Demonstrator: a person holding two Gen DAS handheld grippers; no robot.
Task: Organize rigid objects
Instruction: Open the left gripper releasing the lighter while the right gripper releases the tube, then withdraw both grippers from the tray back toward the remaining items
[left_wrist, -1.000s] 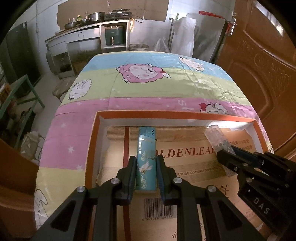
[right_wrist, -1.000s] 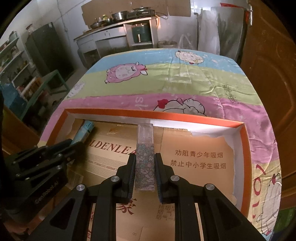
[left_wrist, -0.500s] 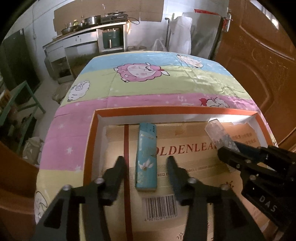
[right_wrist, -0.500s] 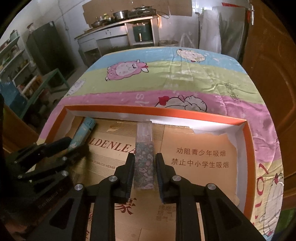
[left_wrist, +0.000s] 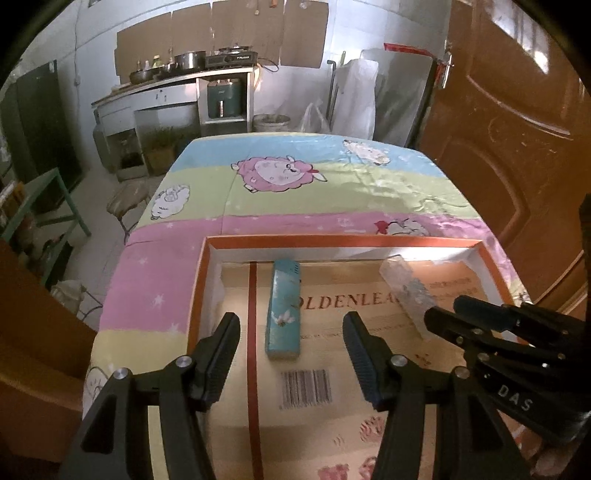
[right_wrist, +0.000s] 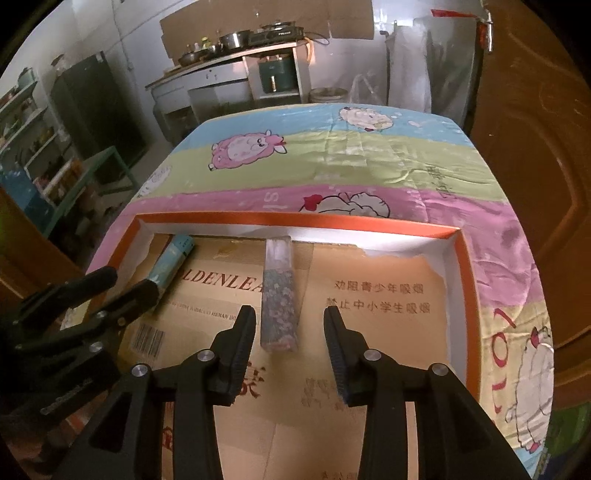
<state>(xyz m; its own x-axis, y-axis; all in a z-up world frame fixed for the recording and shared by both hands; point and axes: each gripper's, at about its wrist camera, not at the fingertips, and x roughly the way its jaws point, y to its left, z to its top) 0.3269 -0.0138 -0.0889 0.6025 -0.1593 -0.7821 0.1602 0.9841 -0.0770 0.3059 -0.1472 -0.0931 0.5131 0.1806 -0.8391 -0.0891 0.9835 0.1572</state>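
- The box (left_wrist: 388, 242) with an orange rim lies on the sheep-print cloth (left_wrist: 314, 192); a flat cardboard sheet (right_wrist: 369, 332) covers its floor.
- Two things lie in the box: a blue lighter (left_wrist: 283, 308) toward the 9 o'clock side and a floral lighter (right_wrist: 279, 295) with a clear top near the middle. They are well apart.
- The left claw (left_wrist: 291, 354) stands wide open. The blue lighter lies flat at its 12 o'clock, between the two fingers, and touches neither.
- The right claw (right_wrist: 290, 336) is open too. The floral lighter lies flat between its fingers, toward 12 o'clock, with a gap on each side.
- One second ago both claws pressed on their lighters. The jaws of both have just been opening, the left much wider, and each lighter now rests free on the cardboard.
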